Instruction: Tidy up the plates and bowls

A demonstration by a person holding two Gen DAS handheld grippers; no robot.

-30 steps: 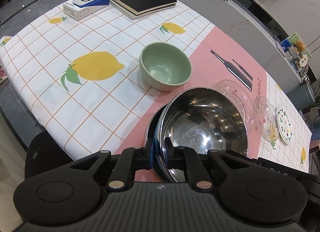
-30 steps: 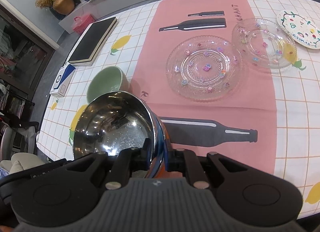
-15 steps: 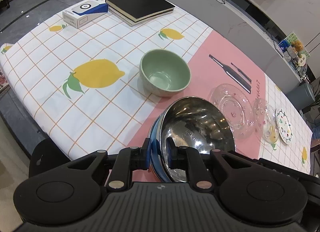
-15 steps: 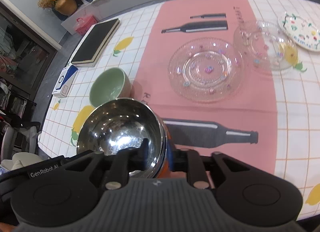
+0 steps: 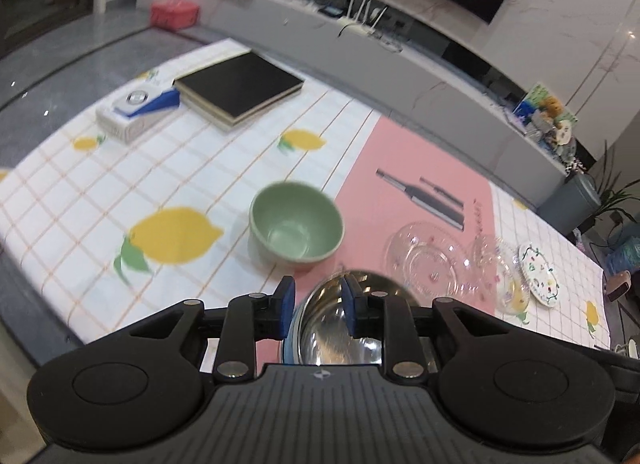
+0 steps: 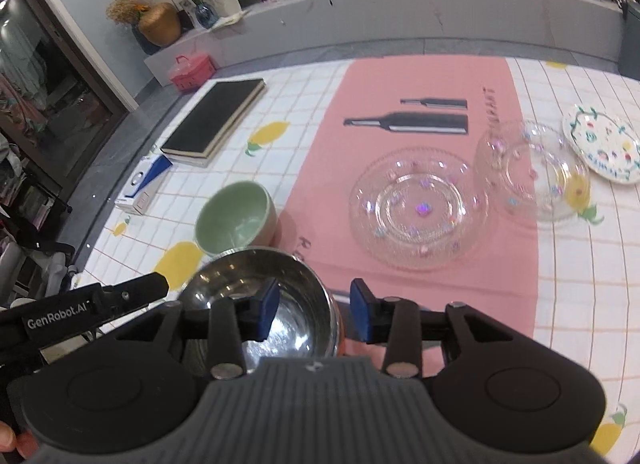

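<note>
1. Sitting on the pink part of the table [image 6: 520,304], the shiny metal bowl [image 6: 260,300] is close to the green bowl [image 6: 234,216] — not inside it or under it.
2. Both claws are open and hold nothing: the left gripper [image 5: 316,304] and the right gripper [image 6: 314,310] each have the bowl's rim between their fingers.
3. Left to do, I think — the big glass plate [image 6: 416,208], the small glass dish [image 6: 532,172] and the painted plate [image 6: 604,148] lie side by side, not stacked.

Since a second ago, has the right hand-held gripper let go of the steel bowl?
Yes. The right hand-held gripper has opened and pulled back from the steel bowl beside the green bowl.
</note>
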